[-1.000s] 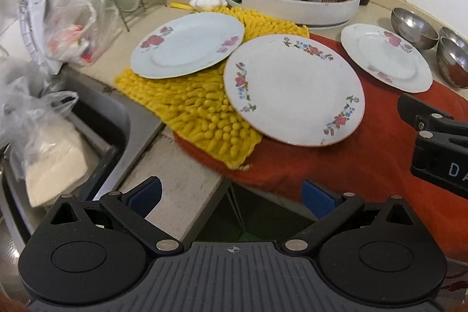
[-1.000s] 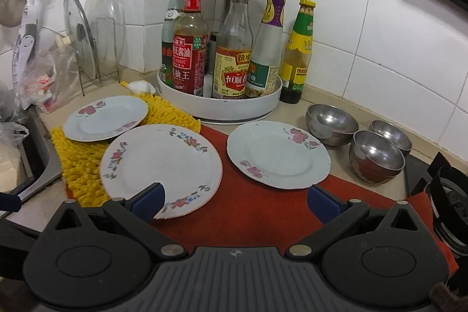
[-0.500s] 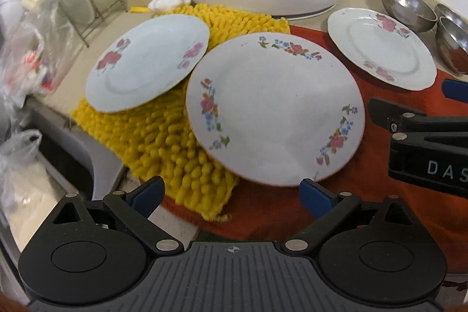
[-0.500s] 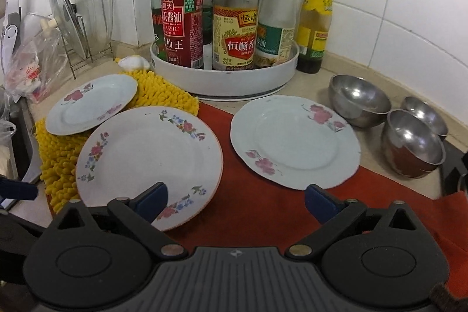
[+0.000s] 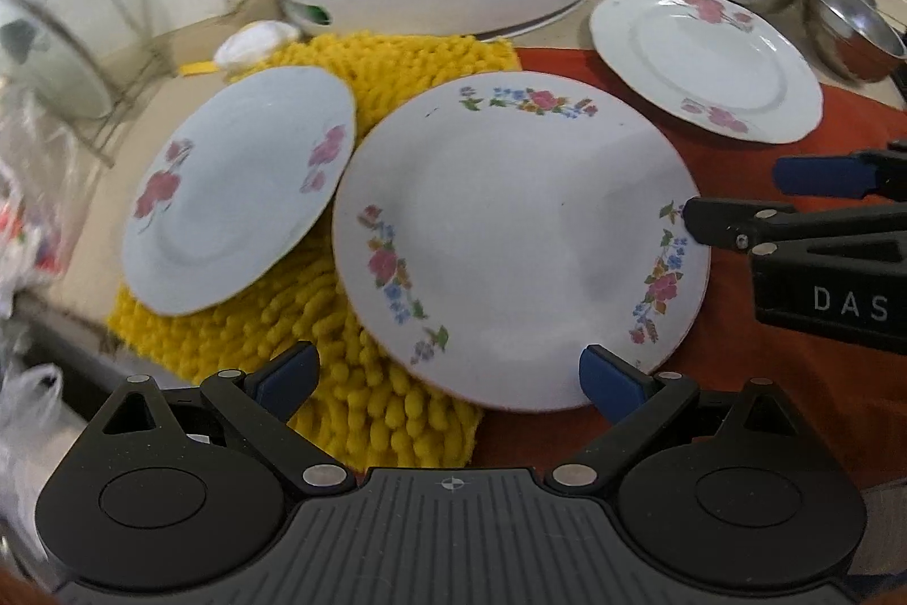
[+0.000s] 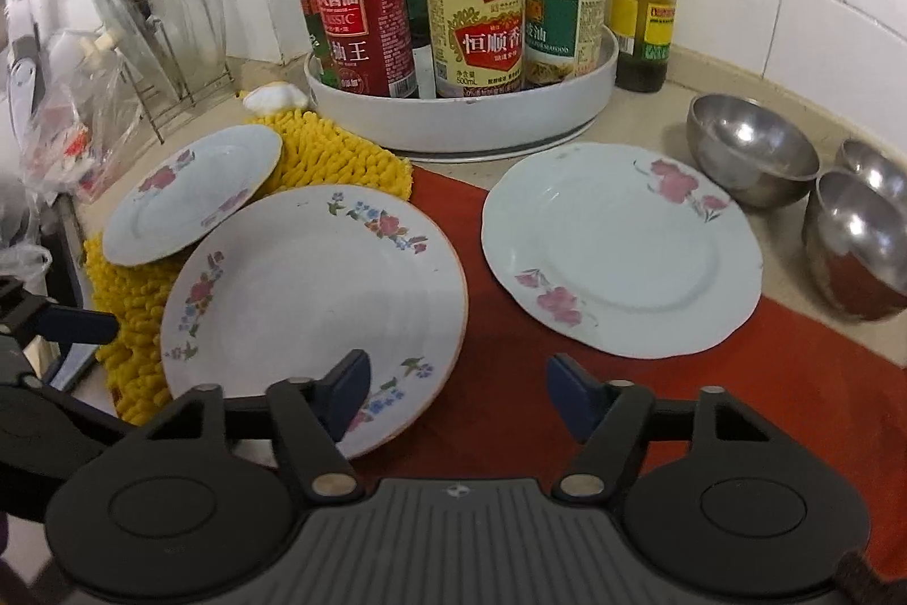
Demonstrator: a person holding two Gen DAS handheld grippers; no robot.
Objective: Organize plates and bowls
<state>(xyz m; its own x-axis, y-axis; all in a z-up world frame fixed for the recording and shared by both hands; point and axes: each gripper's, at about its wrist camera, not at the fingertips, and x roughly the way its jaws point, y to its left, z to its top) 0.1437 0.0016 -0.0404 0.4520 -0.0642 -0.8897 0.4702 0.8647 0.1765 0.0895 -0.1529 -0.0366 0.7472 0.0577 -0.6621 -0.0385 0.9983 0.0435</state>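
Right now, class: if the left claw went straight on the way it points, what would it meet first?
Probably the large flowered plate: the left claw stands open, aimed down over its near rim, beside the yellow mat. Depth is unclear.

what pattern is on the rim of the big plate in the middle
Small multicoloured flower sprays, pink, blue and green, on the white big plate; clearest in the left wrist view.

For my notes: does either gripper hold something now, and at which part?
Nothing is held. The left gripper and right gripper are open by the large plate's near rim, the right having just narrowed.
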